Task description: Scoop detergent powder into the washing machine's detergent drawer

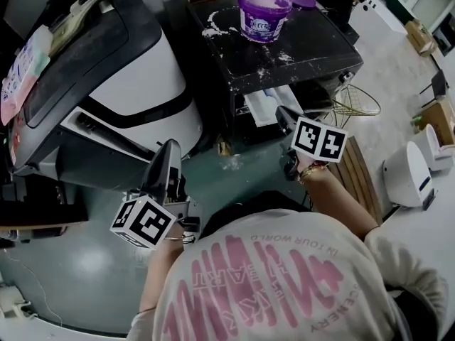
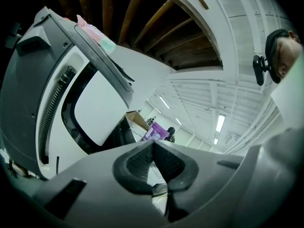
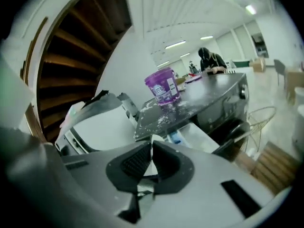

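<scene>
detergent drawer (image 1: 272,107) juts beyond the washing machine's (image 1: 313,52) front edge

Two tools: left tool (image 2: 153,145), right tool (image 3: 152,147); one purple tub (image 1: 263,16); one white washer (image 1: 153,77), one black washer (image 1: 316,45); one drawer (image 1: 266,109)

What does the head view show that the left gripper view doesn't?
Only the head view shows the person's shirt with pink print and the floor. Only the left gripper view shows wooden beams overhead, ceiling lights, and the left tongs from close up, with their tips together. Both views show the purple tub and the white machine.
</scene>
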`<state>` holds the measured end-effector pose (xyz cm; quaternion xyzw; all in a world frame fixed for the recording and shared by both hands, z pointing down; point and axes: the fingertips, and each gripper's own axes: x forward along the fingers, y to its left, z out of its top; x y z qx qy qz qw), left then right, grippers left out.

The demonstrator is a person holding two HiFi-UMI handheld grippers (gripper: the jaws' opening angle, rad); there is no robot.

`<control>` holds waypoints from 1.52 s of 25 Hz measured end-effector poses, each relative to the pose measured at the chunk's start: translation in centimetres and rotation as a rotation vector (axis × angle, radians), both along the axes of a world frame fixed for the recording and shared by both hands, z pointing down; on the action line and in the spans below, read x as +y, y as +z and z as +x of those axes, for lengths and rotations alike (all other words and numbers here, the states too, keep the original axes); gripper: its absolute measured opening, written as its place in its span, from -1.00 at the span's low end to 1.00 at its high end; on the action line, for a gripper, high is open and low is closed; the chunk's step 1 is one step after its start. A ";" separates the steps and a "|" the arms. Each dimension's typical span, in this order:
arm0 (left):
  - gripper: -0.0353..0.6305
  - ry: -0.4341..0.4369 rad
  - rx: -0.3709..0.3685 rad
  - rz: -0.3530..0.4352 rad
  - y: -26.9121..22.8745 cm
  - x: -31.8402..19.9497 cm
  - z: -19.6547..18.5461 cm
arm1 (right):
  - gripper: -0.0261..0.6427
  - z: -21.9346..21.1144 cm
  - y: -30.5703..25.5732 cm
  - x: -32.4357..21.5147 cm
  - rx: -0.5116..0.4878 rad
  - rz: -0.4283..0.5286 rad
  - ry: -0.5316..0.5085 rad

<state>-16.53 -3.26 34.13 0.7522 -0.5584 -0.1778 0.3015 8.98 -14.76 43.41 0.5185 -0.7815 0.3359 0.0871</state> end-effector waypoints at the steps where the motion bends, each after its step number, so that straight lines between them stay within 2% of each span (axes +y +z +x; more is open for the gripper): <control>1: -0.89 0.004 -0.008 0.004 -0.2 -0.2 0.2 | -0.90 -0.2 -0.4 0.2 -0.047 -0.006 0.012; 4: -0.89 0.016 -0.050 0.016 -0.5 -0.8 0.8 | -0.90 -1.4 -2.1 0.5 -0.096 0.030 -0.003; 9: -0.89 0.024 -0.171 0.043 -0.9 -1.9 1.5 | -0.90 -3.9 -6.0 0.8 -0.173 0.132 -0.053; 12: -0.89 0.031 -0.218 0.052 -1.0 -2.4 1.9 | -0.90 -4.8 -7.9 0.9 -0.170 0.207 -0.083; 15: -0.89 0.051 -0.227 0.052 -1.1 -3.0 2.5 | -0.90 -5.4 -8.9 1.1 -0.120 0.256 -0.111; 25: -0.89 0.102 -0.218 0.058 -0.9 -3.9 3.5 | -0.91 -6.2 -9.2 1.0 -0.016 0.293 -0.156; 30: -0.89 0.104 -0.195 0.052 -0.9 -4.1 3.8 | -0.91 -6.2 -9.4 0.8 -0.014 0.298 -0.166; 38: -0.89 0.107 -0.208 0.054 -1.1 -4.5 4.5 | -0.91 -5.5 -9.0 0.4 -0.033 0.275 -0.156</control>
